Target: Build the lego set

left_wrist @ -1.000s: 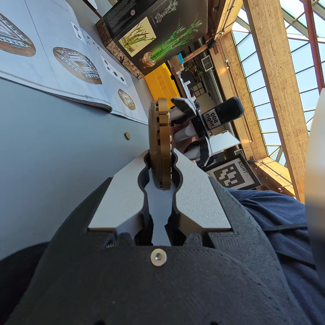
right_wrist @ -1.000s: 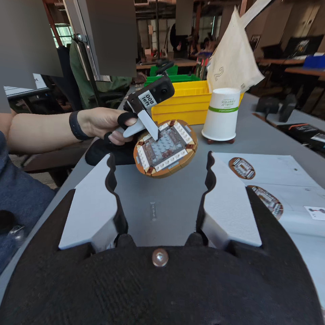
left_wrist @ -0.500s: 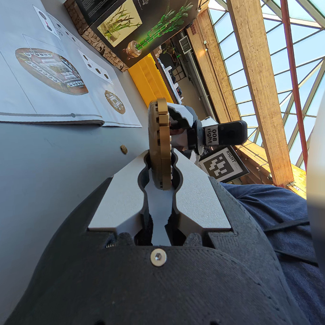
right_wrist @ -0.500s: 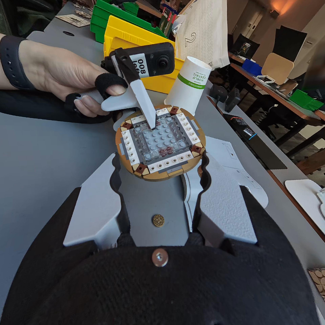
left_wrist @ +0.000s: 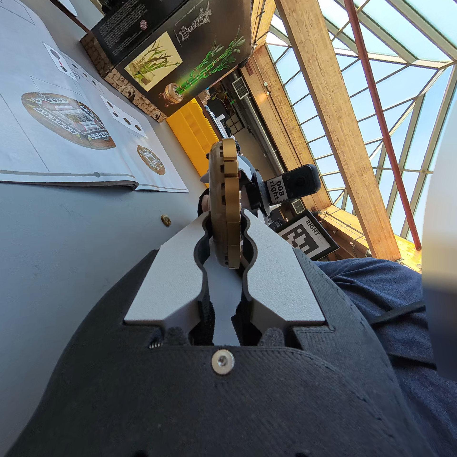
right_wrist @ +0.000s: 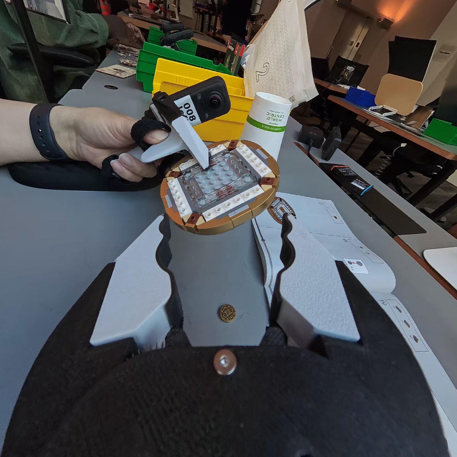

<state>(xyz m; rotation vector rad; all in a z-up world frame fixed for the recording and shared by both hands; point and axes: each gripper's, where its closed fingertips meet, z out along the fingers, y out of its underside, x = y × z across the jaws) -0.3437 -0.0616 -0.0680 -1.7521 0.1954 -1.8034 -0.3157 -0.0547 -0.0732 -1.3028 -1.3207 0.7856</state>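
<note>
My left gripper (left_wrist: pixel 225 217) is shut on the round gold-rimmed lego base (left_wrist: pixel 226 197), held on edge above the grey table. In the right wrist view the base (right_wrist: pixel 220 188) shows its top: a grey studded middle, white bricks around it and brown corner pieces. The left gripper (right_wrist: pixel 206 165) pinches it near the far rim. My right gripper (right_wrist: pixel 225 220) is open and empty, close in front of the base, its fingertips level with the near rim. A small round gold coin tile (right_wrist: pixel 227 313) lies on the table between the right fingers; it also shows in the left wrist view (left_wrist: pixel 165 219).
The open instruction booklet (right_wrist: pixel 321 235) lies right of the base, also in the left wrist view (left_wrist: pixel 61 118). The dark set box (left_wrist: pixel 173 54) stands behind it. A white paper cup (right_wrist: pixel 268 126), yellow bin (right_wrist: pixel 197 81), green bins (right_wrist: pixel 158 59) and a paper bag (right_wrist: pixel 277 57) stand beyond. Left tips to right tips: about 4 cm. The small round gold coin tile (right_wrist: pixel 227 313) lies around 10 cm away from my right fingertips.
My right gripper has swung closer to the held base and now looks down on it and the coin tile. The left gripper has kept its hold and tilted a little.
</note>
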